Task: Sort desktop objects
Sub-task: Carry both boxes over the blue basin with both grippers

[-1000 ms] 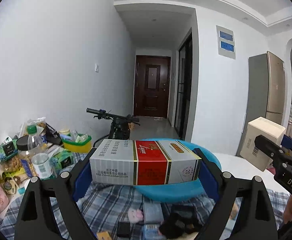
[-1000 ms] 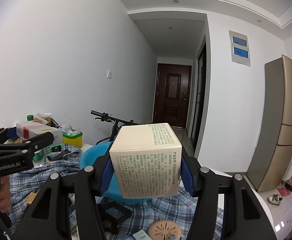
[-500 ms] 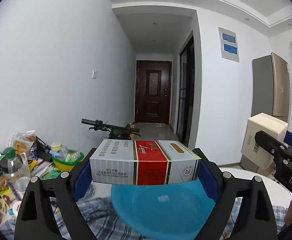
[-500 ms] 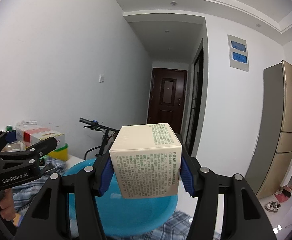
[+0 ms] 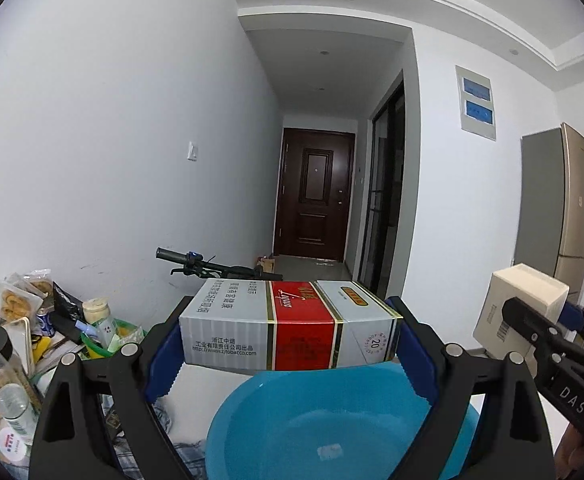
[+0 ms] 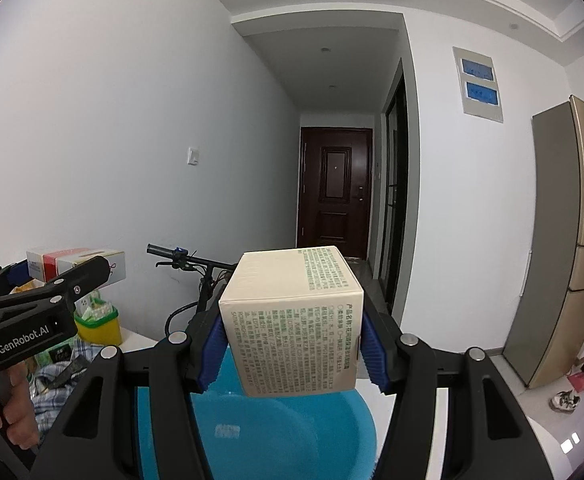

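Observation:
My left gripper (image 5: 287, 354) is shut on a long silver and red cigarette carton (image 5: 292, 326), held level above the near rim of a blue plastic basin (image 5: 332, 432). My right gripper (image 6: 292, 354) is shut on a cream cube box with green print (image 6: 296, 320), held above the same basin (image 6: 283, 436). The right gripper and its box show at the right of the left wrist view (image 5: 520, 312). The left gripper and carton show at the left of the right wrist view (image 6: 75, 268).
Snack packs, bottles and a yellow-green tub (image 5: 103, 340) crowd the table's left side, on a plaid cloth (image 6: 55, 372). A bicycle handlebar (image 5: 211, 266) stands behind the table. A fridge (image 6: 572, 240) stands at the right; a hallway leads to a dark door.
Both grippers have moved forward over the table with their boxes. The blue basin now lies directly beneath them and the small items on the cloth have left view.

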A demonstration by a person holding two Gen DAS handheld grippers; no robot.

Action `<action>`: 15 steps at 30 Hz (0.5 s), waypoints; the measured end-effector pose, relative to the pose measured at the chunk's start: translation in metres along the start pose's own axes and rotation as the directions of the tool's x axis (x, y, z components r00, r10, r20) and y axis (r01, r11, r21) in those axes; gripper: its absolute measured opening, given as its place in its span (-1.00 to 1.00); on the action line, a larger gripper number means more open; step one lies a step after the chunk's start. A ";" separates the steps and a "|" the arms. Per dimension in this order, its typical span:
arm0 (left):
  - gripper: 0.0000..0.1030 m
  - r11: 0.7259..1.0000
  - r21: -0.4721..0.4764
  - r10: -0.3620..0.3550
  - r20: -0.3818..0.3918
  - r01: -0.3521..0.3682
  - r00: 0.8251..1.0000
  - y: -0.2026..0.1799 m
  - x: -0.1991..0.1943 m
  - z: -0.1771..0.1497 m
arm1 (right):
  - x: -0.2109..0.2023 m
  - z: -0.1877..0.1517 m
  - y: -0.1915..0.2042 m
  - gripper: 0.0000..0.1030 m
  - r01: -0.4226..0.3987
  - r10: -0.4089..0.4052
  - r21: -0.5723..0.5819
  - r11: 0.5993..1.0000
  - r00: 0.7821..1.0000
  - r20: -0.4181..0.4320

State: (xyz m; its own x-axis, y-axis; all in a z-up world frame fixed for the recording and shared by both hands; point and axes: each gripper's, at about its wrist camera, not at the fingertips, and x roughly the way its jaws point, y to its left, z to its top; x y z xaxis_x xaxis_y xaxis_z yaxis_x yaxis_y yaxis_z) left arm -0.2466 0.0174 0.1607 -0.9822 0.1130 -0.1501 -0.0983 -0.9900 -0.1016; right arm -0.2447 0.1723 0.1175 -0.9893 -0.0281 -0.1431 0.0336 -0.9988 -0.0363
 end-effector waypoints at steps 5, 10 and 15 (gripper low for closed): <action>0.80 0.999 -0.050 0.002 -0.020 -0.003 1.000 0.010 0.018 -0.009 | 0.017 -0.004 -0.005 0.09 0.000 0.000 0.025 1.000 1.000 -0.010; 0.80 0.999 -0.044 0.001 -0.103 -0.005 0.995 0.017 0.042 -0.017 | 0.030 -0.008 -0.008 0.09 0.002 -0.001 0.026 1.000 0.999 -0.034; 0.80 1.000 -0.011 0.004 -0.238 -0.007 0.971 0.014 0.068 -0.027 | 0.039 -0.012 -0.010 0.09 -0.007 0.009 0.024 1.000 0.998 -0.069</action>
State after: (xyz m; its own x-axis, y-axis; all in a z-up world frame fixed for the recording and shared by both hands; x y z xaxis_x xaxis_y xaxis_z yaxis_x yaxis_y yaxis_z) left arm -0.3105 0.0133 0.1225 -0.9163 0.1256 -0.3803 -0.0895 -0.9897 -0.1113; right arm -0.2824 0.1812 0.1007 -0.9769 -0.0338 -0.2112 0.0369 -0.9993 -0.0111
